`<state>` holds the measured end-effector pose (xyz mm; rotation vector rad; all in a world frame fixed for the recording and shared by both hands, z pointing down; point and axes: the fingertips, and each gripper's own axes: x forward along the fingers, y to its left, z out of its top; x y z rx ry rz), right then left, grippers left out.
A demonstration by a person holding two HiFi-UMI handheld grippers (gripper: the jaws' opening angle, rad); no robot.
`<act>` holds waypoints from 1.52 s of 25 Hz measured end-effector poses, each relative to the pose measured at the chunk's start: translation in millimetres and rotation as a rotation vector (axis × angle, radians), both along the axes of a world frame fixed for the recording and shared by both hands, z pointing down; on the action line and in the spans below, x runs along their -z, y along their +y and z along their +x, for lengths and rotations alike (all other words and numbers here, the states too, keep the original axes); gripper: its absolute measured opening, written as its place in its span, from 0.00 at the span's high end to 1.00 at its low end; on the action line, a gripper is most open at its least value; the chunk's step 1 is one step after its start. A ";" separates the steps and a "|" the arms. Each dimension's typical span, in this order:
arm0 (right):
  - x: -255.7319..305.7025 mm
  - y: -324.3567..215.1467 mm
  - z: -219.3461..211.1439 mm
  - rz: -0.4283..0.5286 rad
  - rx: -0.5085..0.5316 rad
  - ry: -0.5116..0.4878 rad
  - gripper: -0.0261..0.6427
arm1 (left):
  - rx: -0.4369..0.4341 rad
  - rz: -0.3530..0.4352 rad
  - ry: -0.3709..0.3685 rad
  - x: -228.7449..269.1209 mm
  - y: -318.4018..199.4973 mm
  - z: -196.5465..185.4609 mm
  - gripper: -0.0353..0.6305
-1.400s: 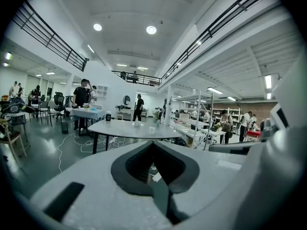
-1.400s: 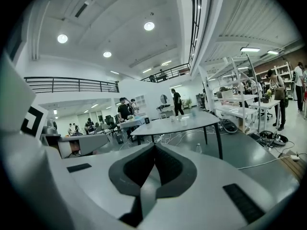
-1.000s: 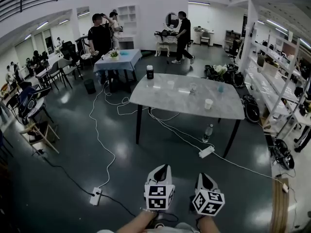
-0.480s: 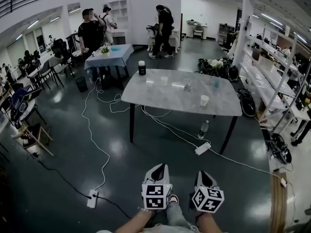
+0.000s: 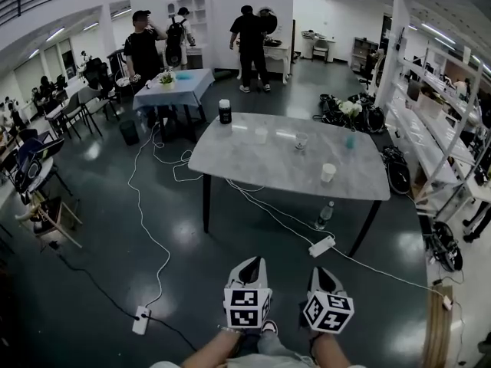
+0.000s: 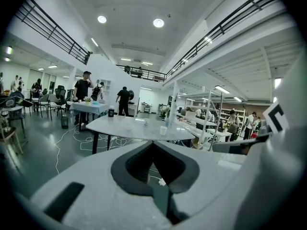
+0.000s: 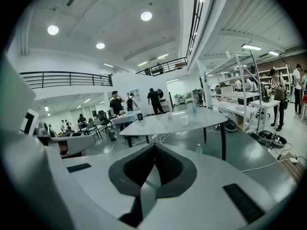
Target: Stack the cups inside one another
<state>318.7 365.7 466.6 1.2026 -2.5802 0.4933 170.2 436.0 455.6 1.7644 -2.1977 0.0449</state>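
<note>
Table (image 5: 253, 167) | four cups (image 5: 328, 172) (one blue), one jar (image 5: 225, 111) | left gripper (image 5: 252, 265), right gripper (image 5: 321, 274): fingers together, empty

No legible text, label or number anywhere.

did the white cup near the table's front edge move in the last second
No; the white cup keeps its spot by the table's right front edge.

**Cups too small to read**

On the worktop (image 5: 261, 163), the cups (image 5: 328, 172) are too small to tell material or contents. The label on the jar (image 5: 225, 111) is unreadable. The forearms (image 5: 209, 351) are cut off by the head view's lower edge.
</note>
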 end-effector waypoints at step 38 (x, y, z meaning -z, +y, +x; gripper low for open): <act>-20.8 -207.1 -59.1 -0.087 0.079 -0.024 0.95 | 0.095 -0.113 -0.038 -20.1 -177.3 -73.9 0.96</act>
